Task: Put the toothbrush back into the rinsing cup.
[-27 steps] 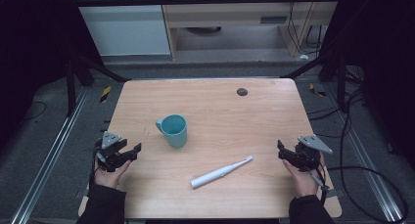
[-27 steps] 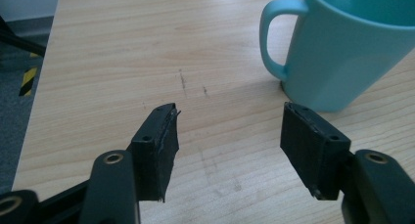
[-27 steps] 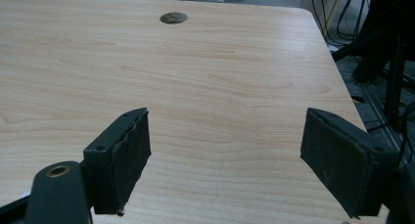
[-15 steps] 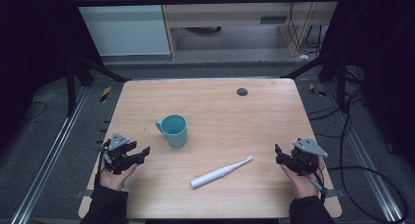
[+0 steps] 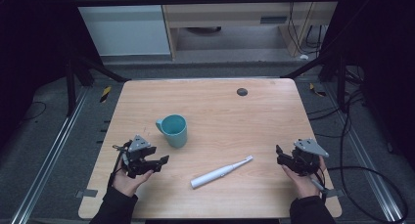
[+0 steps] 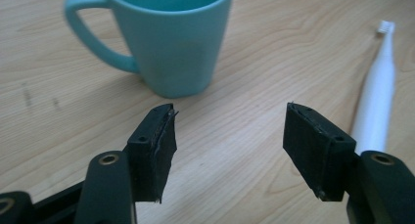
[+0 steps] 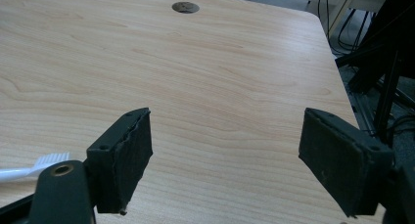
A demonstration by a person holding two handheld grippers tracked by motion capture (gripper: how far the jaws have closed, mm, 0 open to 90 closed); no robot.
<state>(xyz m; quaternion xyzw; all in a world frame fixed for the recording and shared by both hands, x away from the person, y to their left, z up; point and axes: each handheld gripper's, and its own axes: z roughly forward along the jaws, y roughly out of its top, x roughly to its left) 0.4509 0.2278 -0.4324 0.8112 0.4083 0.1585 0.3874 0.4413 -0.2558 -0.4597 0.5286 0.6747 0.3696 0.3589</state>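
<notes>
A teal mug (image 5: 173,130) stands upright and open-topped on the wooden counter (image 5: 235,116), left of its middle, with its handle turned toward the left edge. A white electric toothbrush (image 5: 220,172) lies flat nearer the front edge, well apart from the mug, set at a slant with its bristled head (image 5: 248,159) pointing toward the right edge and slightly toward the far edge.

Lab test bench, wooden table (image 5: 220,111), metal frame rails (image 5: 46,160), trailing floor cables (image 5: 372,170)

Light wooden table (image 5: 220,106), teal mug (image 5: 173,130) upright, white electric toothbrush (image 5: 221,172) lying nearby
</notes>
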